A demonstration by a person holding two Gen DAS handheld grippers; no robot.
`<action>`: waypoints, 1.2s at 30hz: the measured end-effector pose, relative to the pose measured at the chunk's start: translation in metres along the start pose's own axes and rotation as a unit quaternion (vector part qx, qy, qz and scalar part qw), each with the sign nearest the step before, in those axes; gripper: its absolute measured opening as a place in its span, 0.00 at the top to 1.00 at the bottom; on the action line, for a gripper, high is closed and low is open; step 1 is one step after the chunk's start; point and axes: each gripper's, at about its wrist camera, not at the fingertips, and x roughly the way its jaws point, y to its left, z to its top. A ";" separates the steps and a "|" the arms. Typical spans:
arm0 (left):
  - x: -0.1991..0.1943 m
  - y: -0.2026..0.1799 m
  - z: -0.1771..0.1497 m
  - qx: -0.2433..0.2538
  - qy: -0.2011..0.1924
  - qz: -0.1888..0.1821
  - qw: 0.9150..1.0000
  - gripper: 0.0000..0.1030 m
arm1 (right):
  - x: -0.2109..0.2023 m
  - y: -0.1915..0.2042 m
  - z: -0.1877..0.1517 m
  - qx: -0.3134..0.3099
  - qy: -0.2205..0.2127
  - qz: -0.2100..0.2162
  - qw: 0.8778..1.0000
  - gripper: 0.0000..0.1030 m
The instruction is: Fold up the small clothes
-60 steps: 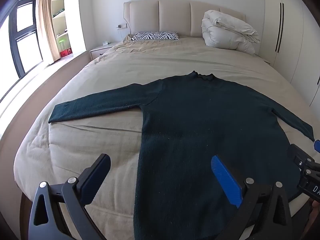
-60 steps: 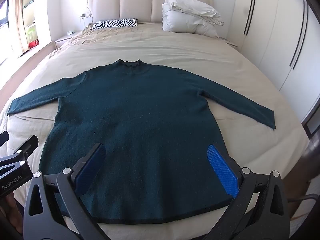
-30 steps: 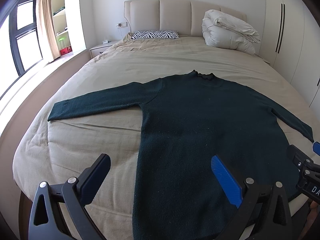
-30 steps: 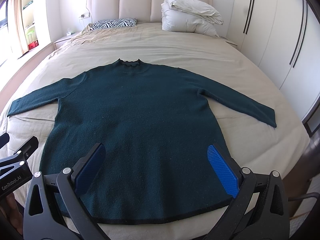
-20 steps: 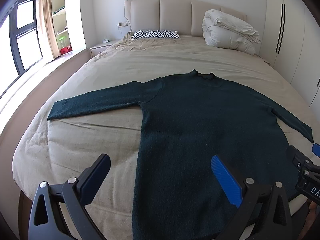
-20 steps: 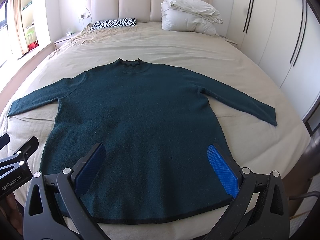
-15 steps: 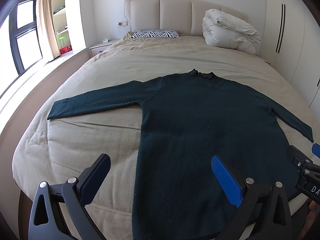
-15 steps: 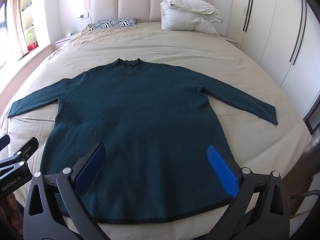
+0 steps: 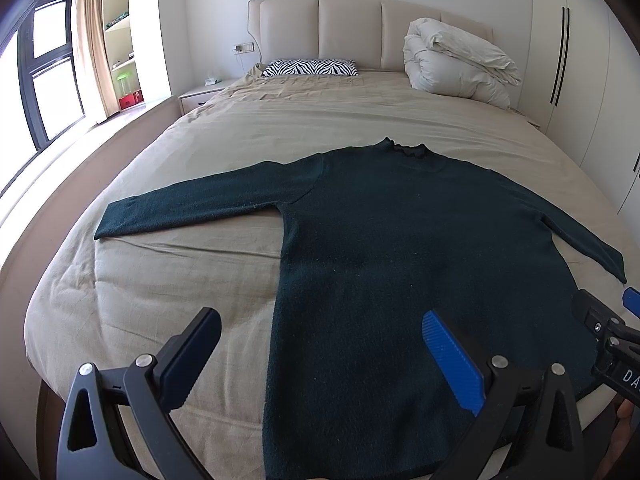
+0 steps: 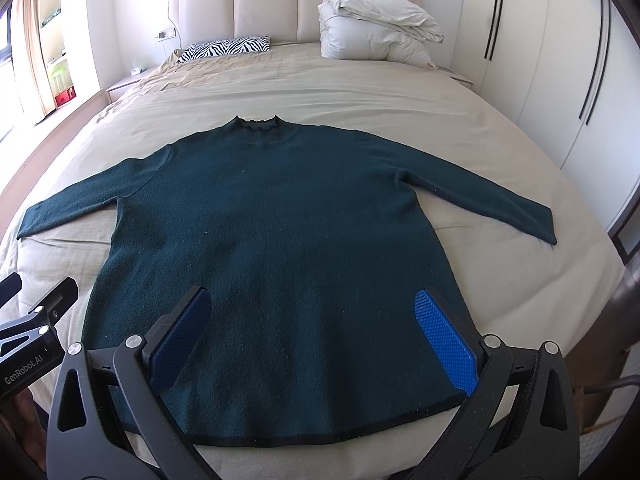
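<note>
Grippers (image 10: pixel 312 320) apart — sweater (image 10: pixel 280 232), duvet (image 10: pixel 376 36) beyond

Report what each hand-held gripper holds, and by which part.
Nothing. The left hand-held gripper and right hand-held gripper hover open above the flat dark green knit sweater.

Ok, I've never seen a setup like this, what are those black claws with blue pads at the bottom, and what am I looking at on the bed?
They are two hand-held grippers, one in each of a person's hands, each with a fisheye camera looking forward along its fingers. One picture comes from the left gripper, the other from the right gripper. Both are open and hold nothing. On the bed a dark green sweater lies flat, sleeves spread, hem nearest the cameras. A zebra pillow and a folded white duvet sit by the headboard.
</note>
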 end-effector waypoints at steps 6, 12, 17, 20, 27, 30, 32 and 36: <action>0.000 0.000 0.000 -0.001 0.000 -0.001 1.000 0.00 | -0.002 -0.002 -0.001 0.006 -0.001 0.002 1.000 0.00; 0.000 0.000 0.000 0.000 0.000 0.000 1.000 0.00 | -0.003 -0.003 -0.001 0.008 -0.001 0.003 1.000 0.00; 0.000 -0.002 0.001 0.000 0.000 0.002 1.000 0.00 | -0.003 -0.004 -0.001 0.011 -0.001 0.004 1.000 0.00; -0.001 -0.004 0.001 0.001 -0.002 0.008 1.000 0.00 | -0.003 -0.005 -0.001 0.013 -0.001 0.005 1.000 0.00; -0.001 -0.016 0.005 0.003 -0.006 0.013 1.000 0.00 | -0.002 -0.011 0.000 0.024 0.000 0.009 1.000 0.00; 0.004 -0.016 0.009 -0.008 -0.003 -0.007 1.000 0.00 | 0.000 -0.021 0.000 0.036 -0.002 0.014 0.999 0.00; 0.012 -0.017 0.016 -0.020 0.004 -0.030 0.999 0.00 | 0.003 -0.032 0.003 0.051 -0.009 0.025 0.998 0.00; 0.035 -0.025 0.037 -0.025 0.014 -0.073 0.997 0.00 | 0.013 -0.082 0.015 0.113 -0.036 0.065 0.991 0.00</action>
